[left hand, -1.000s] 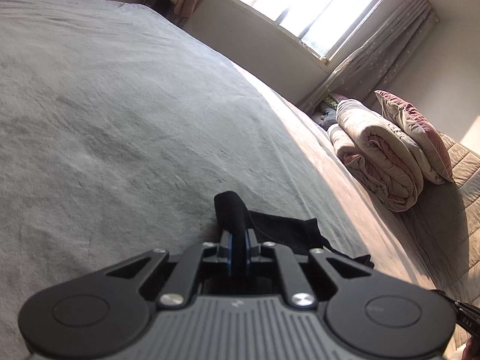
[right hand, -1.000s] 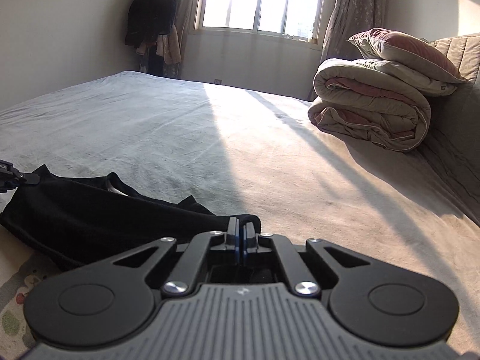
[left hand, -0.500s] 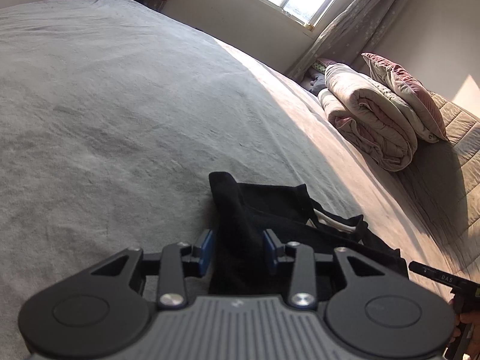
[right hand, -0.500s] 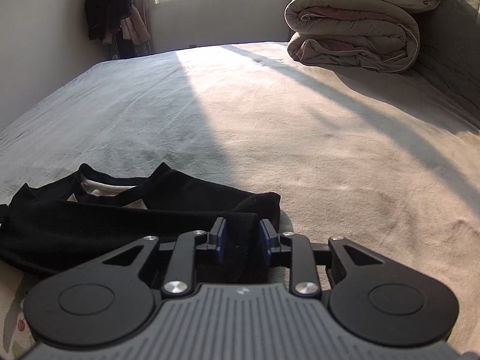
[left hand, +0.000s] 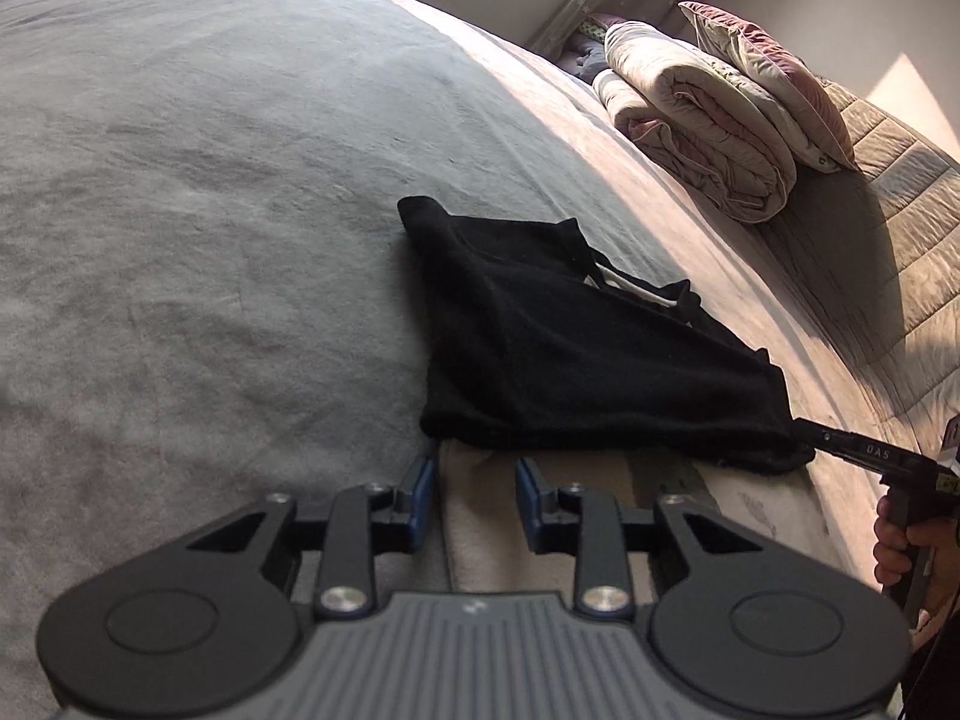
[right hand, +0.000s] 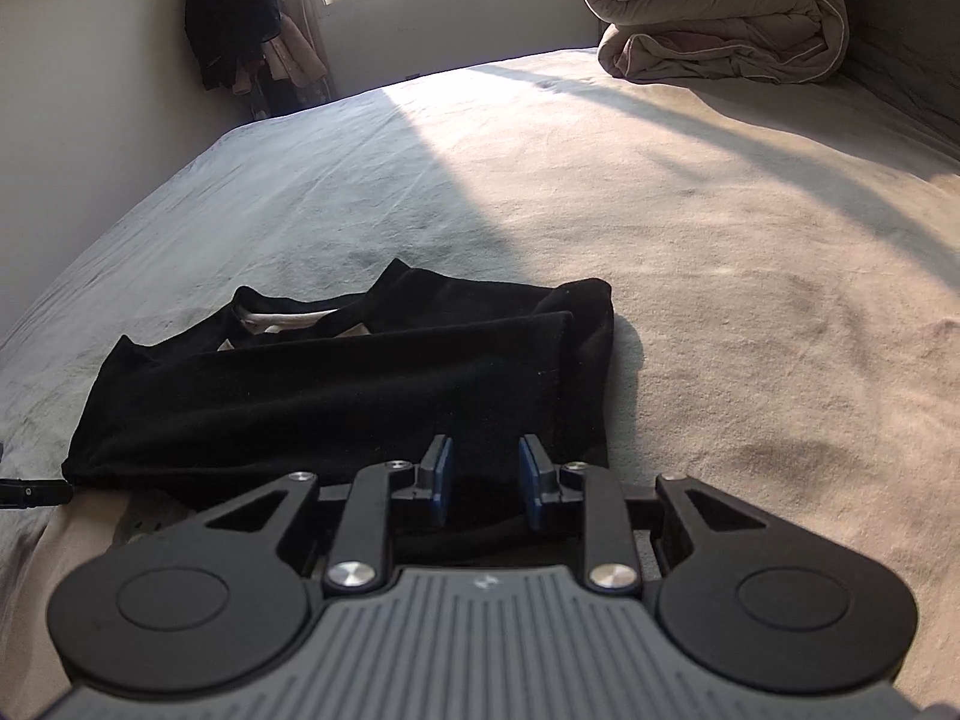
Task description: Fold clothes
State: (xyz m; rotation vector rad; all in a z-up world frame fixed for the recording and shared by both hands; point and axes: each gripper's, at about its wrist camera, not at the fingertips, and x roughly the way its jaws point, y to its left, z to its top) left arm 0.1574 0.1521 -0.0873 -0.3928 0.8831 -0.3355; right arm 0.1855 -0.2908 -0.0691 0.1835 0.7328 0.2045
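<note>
The left gripper (left hand: 474,501) stood just short of the folded black garment (left hand: 576,354), its jaws closing on nothing. The right gripper (right hand: 485,489) had its fingers apart over the garment's near edge. Beyond, on the bed (right hand: 690,210), lay a rolled duvet (right hand: 714,30).

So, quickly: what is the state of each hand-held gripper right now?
Left hand-held gripper: holds nothing; jaws closing, black garment just ahead.
Right hand-held gripper: open, garment between the jaws, not pinched.
</note>
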